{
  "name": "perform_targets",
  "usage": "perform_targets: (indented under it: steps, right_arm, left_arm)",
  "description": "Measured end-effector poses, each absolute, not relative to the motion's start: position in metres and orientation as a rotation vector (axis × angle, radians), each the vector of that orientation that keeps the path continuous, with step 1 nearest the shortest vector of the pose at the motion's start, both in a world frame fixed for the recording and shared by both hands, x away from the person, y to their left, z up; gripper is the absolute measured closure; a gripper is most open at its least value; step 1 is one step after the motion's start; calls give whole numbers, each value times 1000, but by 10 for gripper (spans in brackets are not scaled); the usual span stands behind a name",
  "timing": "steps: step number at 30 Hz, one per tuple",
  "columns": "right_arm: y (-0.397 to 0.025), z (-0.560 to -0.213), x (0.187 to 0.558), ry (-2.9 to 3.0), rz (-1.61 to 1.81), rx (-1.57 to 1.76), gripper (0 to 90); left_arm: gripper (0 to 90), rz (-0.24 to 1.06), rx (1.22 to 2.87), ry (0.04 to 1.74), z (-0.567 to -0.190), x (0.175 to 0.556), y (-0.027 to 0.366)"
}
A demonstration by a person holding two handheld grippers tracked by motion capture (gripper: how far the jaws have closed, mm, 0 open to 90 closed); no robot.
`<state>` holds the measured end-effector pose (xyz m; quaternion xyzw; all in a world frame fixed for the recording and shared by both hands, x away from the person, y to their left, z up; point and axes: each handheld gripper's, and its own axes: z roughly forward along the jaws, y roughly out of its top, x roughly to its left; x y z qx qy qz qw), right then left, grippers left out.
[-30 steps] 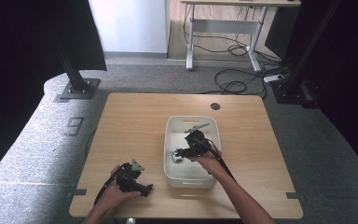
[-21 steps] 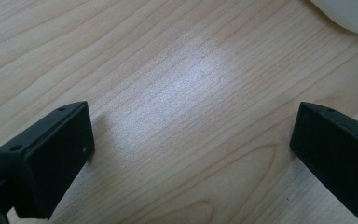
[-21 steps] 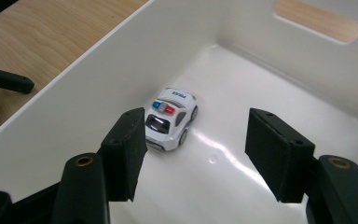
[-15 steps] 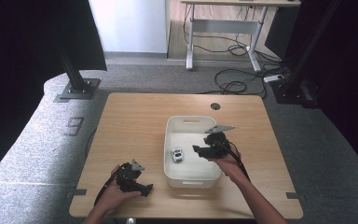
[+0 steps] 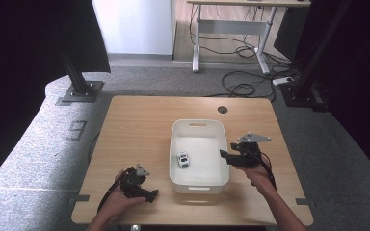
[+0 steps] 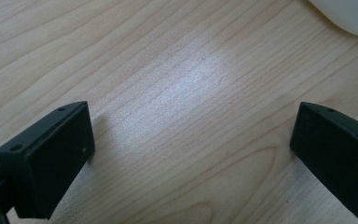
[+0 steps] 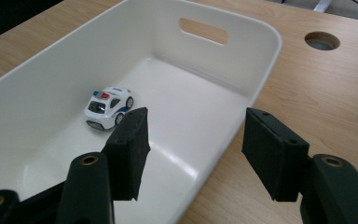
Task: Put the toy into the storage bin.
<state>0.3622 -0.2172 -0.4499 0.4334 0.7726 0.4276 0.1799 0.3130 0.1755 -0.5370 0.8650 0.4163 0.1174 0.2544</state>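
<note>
High view: your right gripper [image 5: 223, 155] hovers at the tub's [image 5: 200, 180] right rim, the toy car [image 5: 182, 159] inside to its left; your left gripper [image 5: 153, 194] rests on the table [image 5: 135, 120].
Left gripper view: jaws wide over bare wood.
Right gripper view: jaws wide and empty, the car [image 7: 108, 107] ahead-left.

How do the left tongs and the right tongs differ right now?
The left tongs rest low on the bare wooden table, left of the white bin; the right tongs sit at the bin's right rim, pointing toward the toy police car inside. The left hand lies near the table's front edge; the right tongs are farther in. Both are open and hold nothing.
</note>
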Motion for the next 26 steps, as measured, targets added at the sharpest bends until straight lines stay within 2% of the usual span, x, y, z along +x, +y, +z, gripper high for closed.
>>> perform_targets:
  steps: [16, 26]
  right_arm:
    - [-265, -475, 349, 2112, 1206, 1322, 408]
    - [-274, -483, 347, 2093, 1197, 1351, 404]
  left_arm:
    - [0, 321, 2347, 1134, -537, 313, 175]
    - [0, 322, 2347, 1135, -537, 314, 175]
